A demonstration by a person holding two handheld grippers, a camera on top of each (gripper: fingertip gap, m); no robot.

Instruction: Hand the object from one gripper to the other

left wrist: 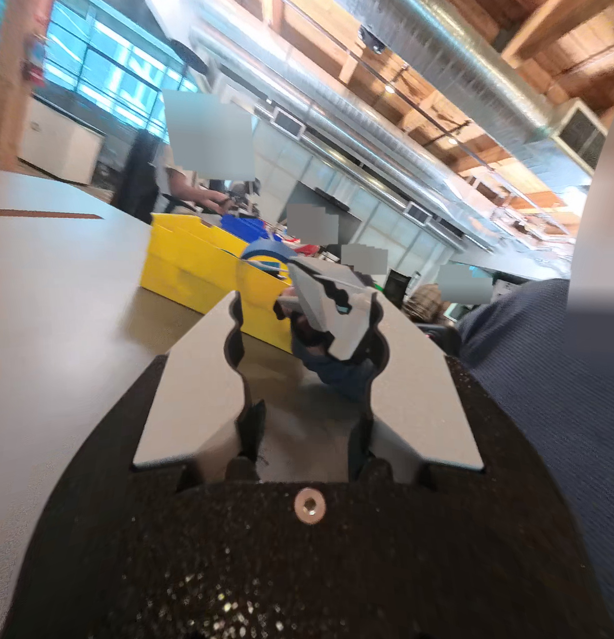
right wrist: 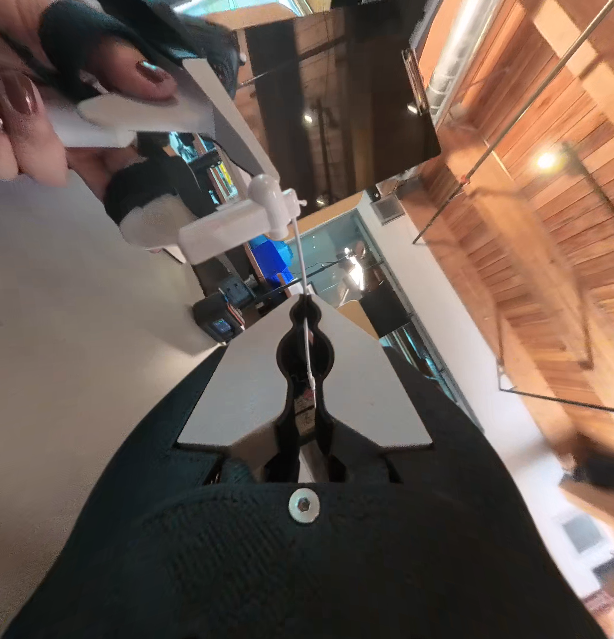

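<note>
In the right wrist view my right gripper [right wrist: 303, 298] is shut on a thin white cord [right wrist: 300, 262]. The cord runs down between its fingers and up past the tips to a white rounded piece [right wrist: 267, 200]. That piece sits close to a grey finger [right wrist: 229, 131] of the left gripper, which a hand holds at the upper left. In the left wrist view my left gripper [left wrist: 304, 297] is open wide with nothing pressed between its pads. The right gripper [left wrist: 328, 304] shows just beyond its tips, shut, with the cord [left wrist: 336, 278] sticking out to the left.
A yellow bin [left wrist: 194, 262] stands on the table [left wrist: 56, 276] behind the grippers, with a blue tape roll [left wrist: 264, 249] at its rim and blue bins [left wrist: 239, 224] farther back. A dark blue sleeve [left wrist: 540, 380] fills the right side. People sit at the back.
</note>
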